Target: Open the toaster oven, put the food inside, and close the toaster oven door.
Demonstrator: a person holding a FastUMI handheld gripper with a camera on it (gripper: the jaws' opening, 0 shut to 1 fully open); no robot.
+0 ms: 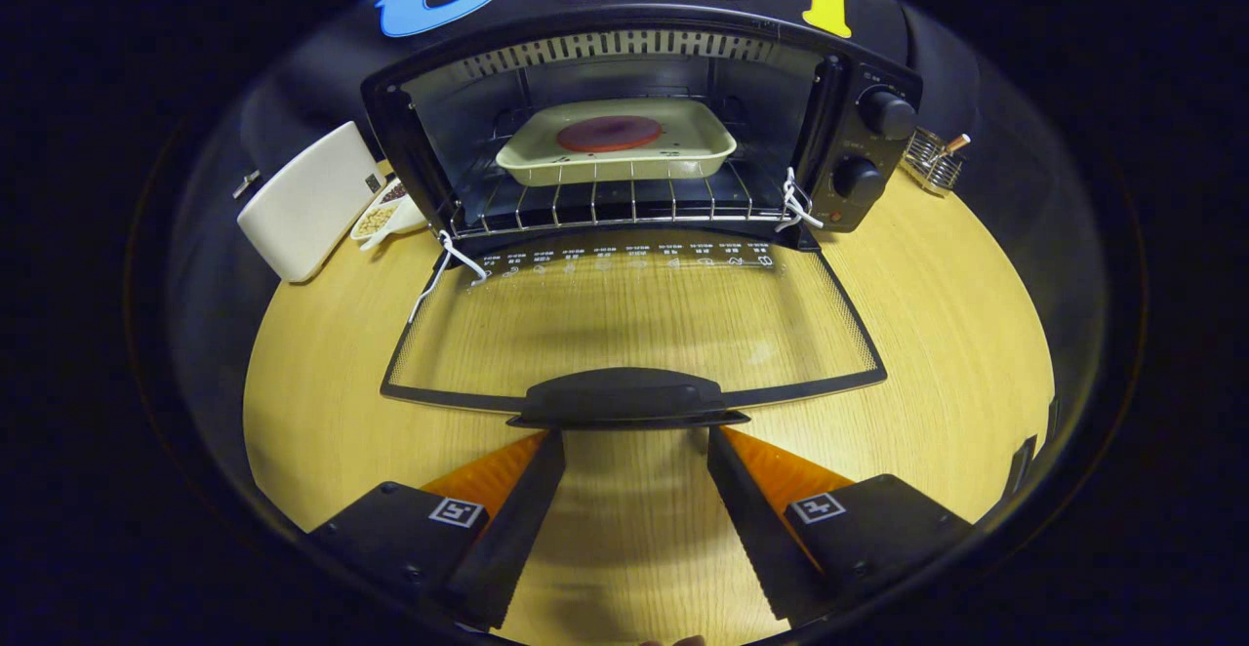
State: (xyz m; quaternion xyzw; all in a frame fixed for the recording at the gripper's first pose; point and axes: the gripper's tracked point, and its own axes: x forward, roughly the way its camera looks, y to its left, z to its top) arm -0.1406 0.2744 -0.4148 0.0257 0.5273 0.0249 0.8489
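Now closing step: tray (617, 141) inside oven (624, 129); tongs (634, 451) released, door handle (624, 399) at twelve o'clock; lift it.

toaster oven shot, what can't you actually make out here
Gripper view:
- Printed markings along the open door near its hinge: too small to read.
- Dials on the toaster oven: settings too small to tell.
- Whether the gripper, fingers apart, touches the door handle just ahead of it: the handle hides the fingertips.
- Small dish beside the white box: contents too small to identify.
- Round reddish food in the tray: kind unclear.
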